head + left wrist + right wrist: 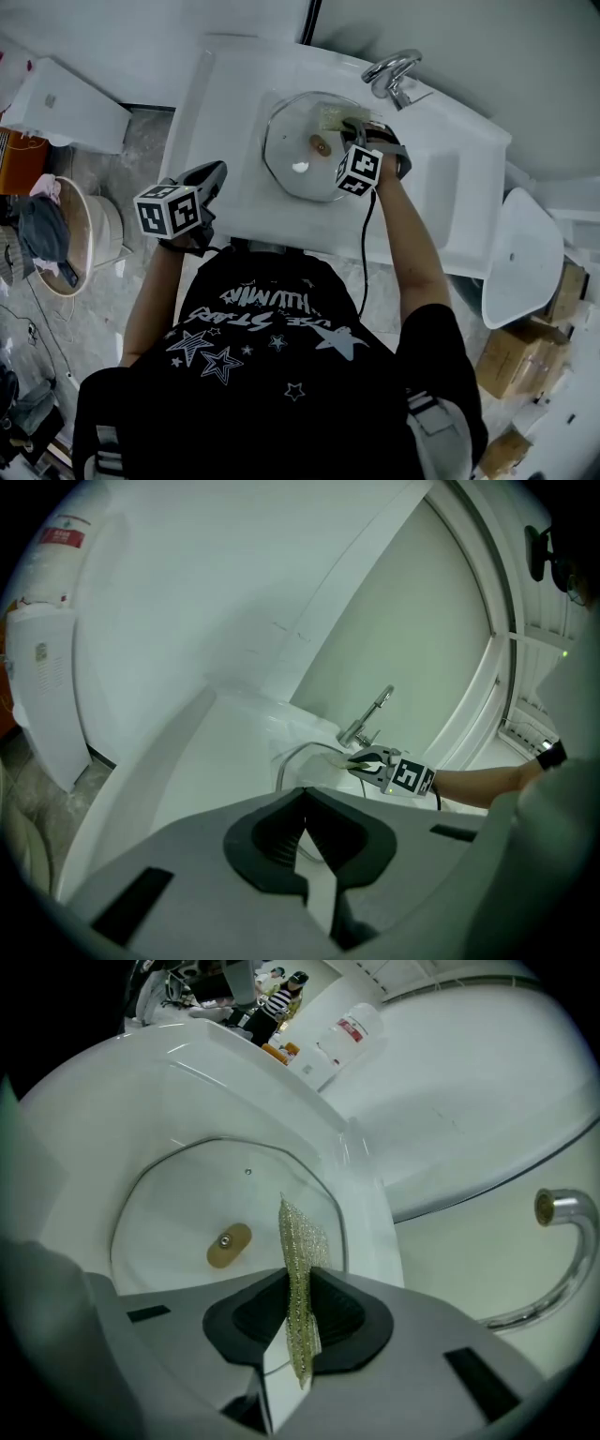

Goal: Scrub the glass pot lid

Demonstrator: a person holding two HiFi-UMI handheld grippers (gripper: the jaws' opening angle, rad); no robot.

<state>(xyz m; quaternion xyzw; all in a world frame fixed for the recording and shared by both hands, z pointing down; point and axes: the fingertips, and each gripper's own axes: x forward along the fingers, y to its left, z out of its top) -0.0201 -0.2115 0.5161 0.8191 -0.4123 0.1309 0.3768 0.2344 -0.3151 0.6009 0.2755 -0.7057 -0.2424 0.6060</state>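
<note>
The round glass pot lid [305,150] lies in the white sink basin [441,178], its tan knob [321,145] facing up. My right gripper [354,129] hangs over the lid's right side, shut on a yellow-green scrub cloth [333,119]. In the right gripper view the cloth [300,1260] stands pinched between the jaws of that gripper [298,1283], above the lid [187,1213] and its knob [228,1244]. My left gripper [208,178] is off the sink's left front edge, away from the lid. It [305,797] is shut with nothing in it.
A chrome faucet [394,73] stands behind the basin, just beyond the right gripper. A white toilet [520,267] is at the right, with cardboard boxes [516,361] below it. At the left are a white cabinet [66,103] and a basket of clothes [56,234].
</note>
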